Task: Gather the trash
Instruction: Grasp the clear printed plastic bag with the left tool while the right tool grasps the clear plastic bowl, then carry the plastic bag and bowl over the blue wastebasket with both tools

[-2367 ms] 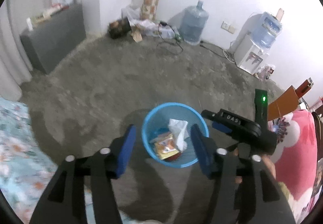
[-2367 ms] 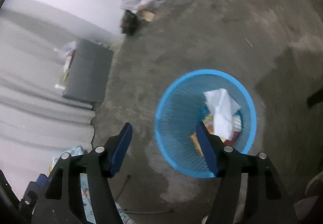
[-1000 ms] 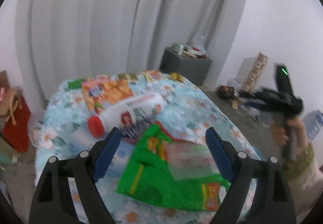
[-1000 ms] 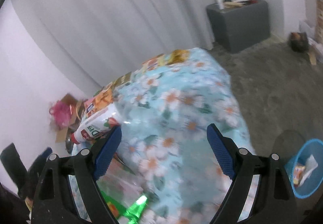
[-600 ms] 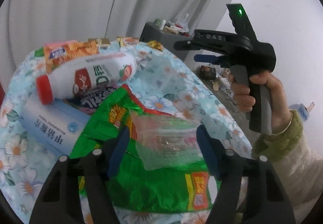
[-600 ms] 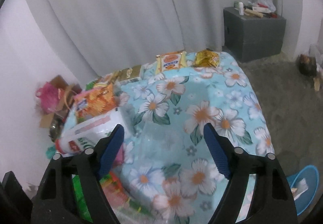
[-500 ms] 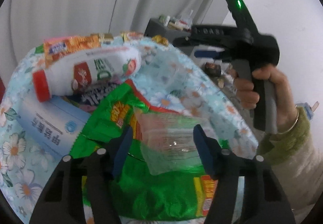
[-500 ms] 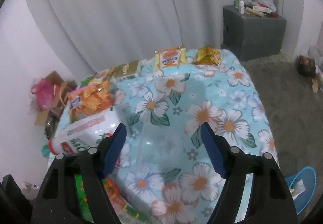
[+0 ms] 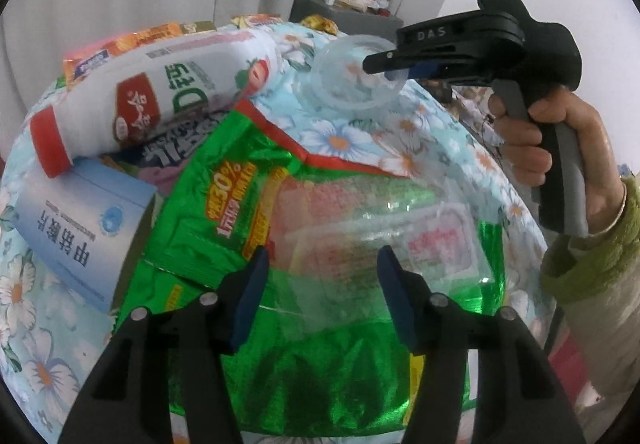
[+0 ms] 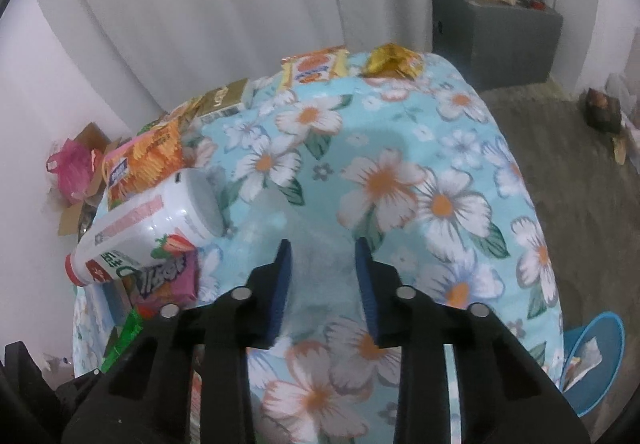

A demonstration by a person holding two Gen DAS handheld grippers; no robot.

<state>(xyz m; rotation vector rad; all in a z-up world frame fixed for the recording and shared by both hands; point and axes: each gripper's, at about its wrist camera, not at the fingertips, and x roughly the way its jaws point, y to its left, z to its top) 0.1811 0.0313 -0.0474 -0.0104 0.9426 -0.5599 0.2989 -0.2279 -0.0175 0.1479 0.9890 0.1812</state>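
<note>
Both hands are at the pick-up step. The right gripper (image 10: 322, 250), whose jaws have just been closing, pinches a clear plastic cup (image 9: 356, 78) between them. The left gripper (image 9: 320, 264) has jaws part-open and gripping nothing, straddling a clear plastic tray (image 9: 384, 228) on the green snack bag (image 9: 224, 200) on the tabletop (image 10: 400, 172). Next, I judge, the left jaws must close on the tray before both loads go to the blue bin (image 10: 600, 356), off to the right jaws' lower right.

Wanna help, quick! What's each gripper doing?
Left gripper: just closing around clear plastic box; grip cannot be told.
Right gripper: just closing around clear plastic cup; grip cannot be told.
</note>
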